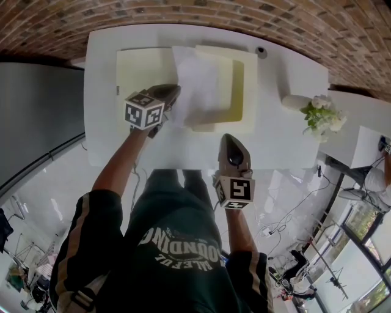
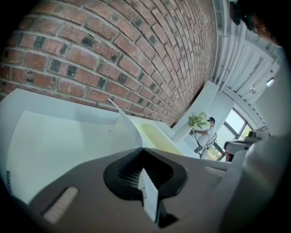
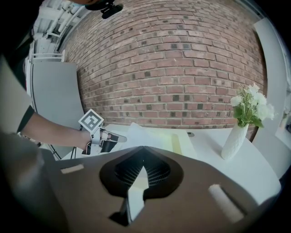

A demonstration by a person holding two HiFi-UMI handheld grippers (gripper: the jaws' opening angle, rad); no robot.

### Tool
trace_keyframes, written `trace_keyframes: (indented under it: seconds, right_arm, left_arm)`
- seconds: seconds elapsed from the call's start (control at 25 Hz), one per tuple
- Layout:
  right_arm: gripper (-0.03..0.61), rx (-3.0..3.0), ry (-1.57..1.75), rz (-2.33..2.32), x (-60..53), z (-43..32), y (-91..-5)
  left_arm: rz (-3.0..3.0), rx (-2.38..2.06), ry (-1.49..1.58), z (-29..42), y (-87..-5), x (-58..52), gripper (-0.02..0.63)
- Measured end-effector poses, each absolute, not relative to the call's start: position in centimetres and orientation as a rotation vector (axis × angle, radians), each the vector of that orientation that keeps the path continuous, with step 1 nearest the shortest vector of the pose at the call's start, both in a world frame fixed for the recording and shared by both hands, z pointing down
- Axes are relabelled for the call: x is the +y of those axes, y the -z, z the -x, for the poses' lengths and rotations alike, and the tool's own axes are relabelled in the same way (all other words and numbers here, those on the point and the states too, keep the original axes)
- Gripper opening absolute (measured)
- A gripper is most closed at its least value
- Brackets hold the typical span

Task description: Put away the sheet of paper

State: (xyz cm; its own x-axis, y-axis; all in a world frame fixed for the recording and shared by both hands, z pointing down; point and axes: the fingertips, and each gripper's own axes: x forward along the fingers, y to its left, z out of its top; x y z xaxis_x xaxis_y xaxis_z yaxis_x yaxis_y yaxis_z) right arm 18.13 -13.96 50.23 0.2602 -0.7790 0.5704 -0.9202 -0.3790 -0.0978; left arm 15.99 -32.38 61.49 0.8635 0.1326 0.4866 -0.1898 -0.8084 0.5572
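Note:
A white sheet of paper (image 1: pixel 198 85) hangs tilted over a pale yellow open box (image 1: pixel 244 92) at the back of the white table (image 1: pixel 287 147). My left gripper (image 1: pixel 173 92) is shut on the sheet's left edge. In the left gripper view the sheet of paper (image 2: pixel 126 122) rises from the closed tips of the left gripper (image 2: pixel 142 148). My right gripper (image 1: pixel 234 147) hovers over the table's front edge, shut, with nothing in it. The right gripper view shows the right gripper (image 3: pixel 143 146), the left gripper (image 3: pixel 116 137) and the sheet of paper (image 3: pixel 138 134) beyond.
A flat pale yellow panel (image 1: pixel 143 70) lies left of the box. A white vase with flowers (image 1: pixel 314 110) stands at the table's right end, and a small dark round thing (image 1: pixel 261 52) sits near the back edge. A brick wall (image 1: pixel 201 12) runs behind the table.

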Motion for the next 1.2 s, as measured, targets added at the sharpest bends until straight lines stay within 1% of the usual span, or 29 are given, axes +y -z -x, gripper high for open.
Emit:
trace_keyframes:
  seconds: [0.36,0.92,1.2]
  right_arm:
    - [0.0,-1.558,-0.84,-2.296,-13.6,-19.0,-51.1]
    - [0.001,-1.539,-0.878,-2.304,-12.6,-20.1,-51.8]
    - [0.0,-1.519,-0.888,-2.32,-11.9,-20.7,-51.9]
  left_arm:
    - [-2.372,-0.021,-0.724,-18.2,-63.3,-30.6,0.011]
    - [-2.28,-0.104,-0.717,-20.7,-65.0,-29.3,0.011]
    - [-2.242,-0.117,-0.838,-21.4,-67.2,-28.6,0.012]
